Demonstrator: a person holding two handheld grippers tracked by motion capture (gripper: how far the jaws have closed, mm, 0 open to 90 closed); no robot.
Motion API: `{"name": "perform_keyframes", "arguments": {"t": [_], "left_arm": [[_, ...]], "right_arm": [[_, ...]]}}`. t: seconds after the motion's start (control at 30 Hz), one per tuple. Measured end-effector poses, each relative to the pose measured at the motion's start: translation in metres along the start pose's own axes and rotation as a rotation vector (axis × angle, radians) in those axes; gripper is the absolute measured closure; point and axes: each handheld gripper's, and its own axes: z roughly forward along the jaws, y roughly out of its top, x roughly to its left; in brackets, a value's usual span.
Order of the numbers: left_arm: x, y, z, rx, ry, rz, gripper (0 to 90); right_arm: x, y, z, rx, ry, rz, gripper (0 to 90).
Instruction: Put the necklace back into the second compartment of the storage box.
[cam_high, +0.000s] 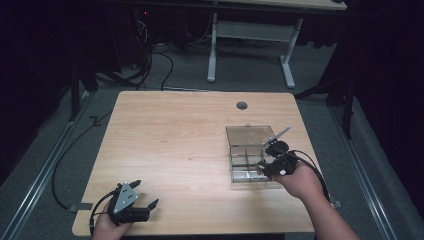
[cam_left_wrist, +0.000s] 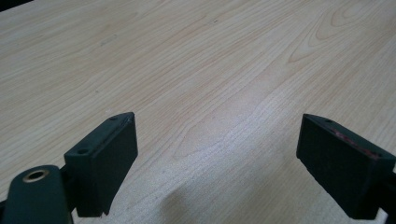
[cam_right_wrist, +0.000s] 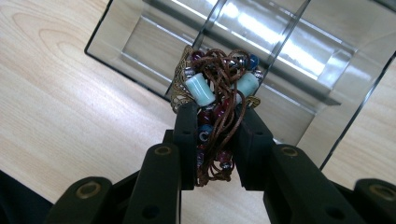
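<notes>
A beaded bracelet (cam_right_wrist: 215, 95) of brown cord with pale blue, red and dark blue beads is bunched between the jaws of my right gripper (cam_right_wrist: 215, 109), which is shut on it. It hangs just above a clear plastic compartment box (cam_right_wrist: 289, 56) with its lid open. In the high view the right gripper (cam_high: 267, 166) is over the near right part of that box (cam_high: 246, 152). My left gripper (cam_high: 145, 195) rests at the table's near left corner, open, with bare wood between its fingers (cam_left_wrist: 105, 161).
The wooden table (cam_high: 175, 140) has a round cable hole (cam_high: 242, 105) near its far edge. The box lid (cam_high: 248, 134) lies open toward the back. Cables trail off the table's left side. A white desk frame (cam_high: 250, 45) stands on the floor beyond.
</notes>
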Motion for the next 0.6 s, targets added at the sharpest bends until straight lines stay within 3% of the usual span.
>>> {"name": "perform_keyframes", "arguments": {"t": [0.6], "left_arm": [[0.001,0.000,-0.001,-0.006,-0.006,-0.009,13.0]], "right_arm": [[-0.007,0.032,0.012,0.015,-0.014,0.000,73.6]]}}
